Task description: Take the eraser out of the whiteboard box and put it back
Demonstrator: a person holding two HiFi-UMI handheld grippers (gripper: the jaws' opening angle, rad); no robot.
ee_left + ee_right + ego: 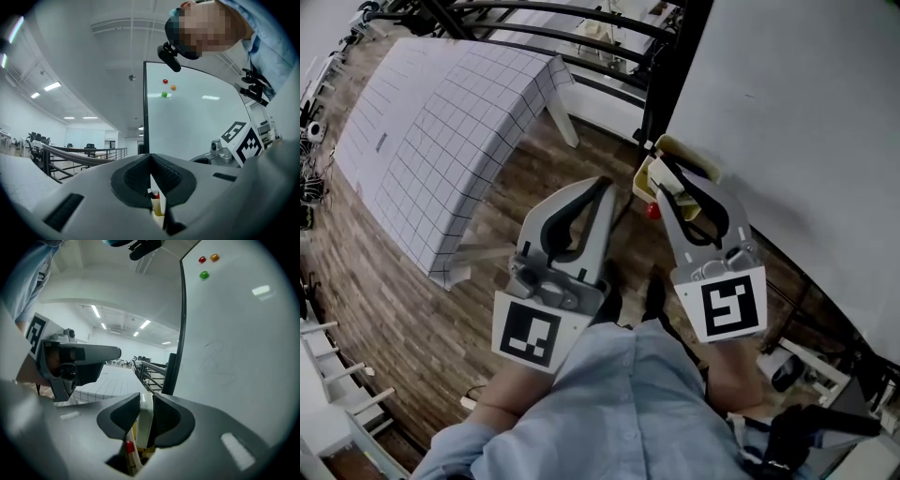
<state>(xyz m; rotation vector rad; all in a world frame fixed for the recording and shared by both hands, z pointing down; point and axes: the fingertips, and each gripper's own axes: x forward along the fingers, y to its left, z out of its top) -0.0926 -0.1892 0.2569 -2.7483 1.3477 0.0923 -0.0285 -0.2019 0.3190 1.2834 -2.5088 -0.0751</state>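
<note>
The whiteboard box (643, 180) is a cream-yellow tray at the lower left corner of the whiteboard (787, 112). A red marker cap (652, 212) shows beside it. My right gripper (664, 164) reaches over the box. In the right gripper view its jaws (146, 399) are shut on a white block, the eraser (146, 420), with the yellow box and the red cap (129, 445) just below. My left gripper (605, 183) hangs left of the box, shut and holding nothing. Through its slit (151, 161) I see the box and a red cap (155, 194).
A table with a grid-lined cloth (441, 141) stands to the left on the wood floor. The whiteboard's black post (670, 75) rises behind the box. Red, orange and green magnets (204, 274) sit high on the board. A dark railing (581, 37) runs at the back.
</note>
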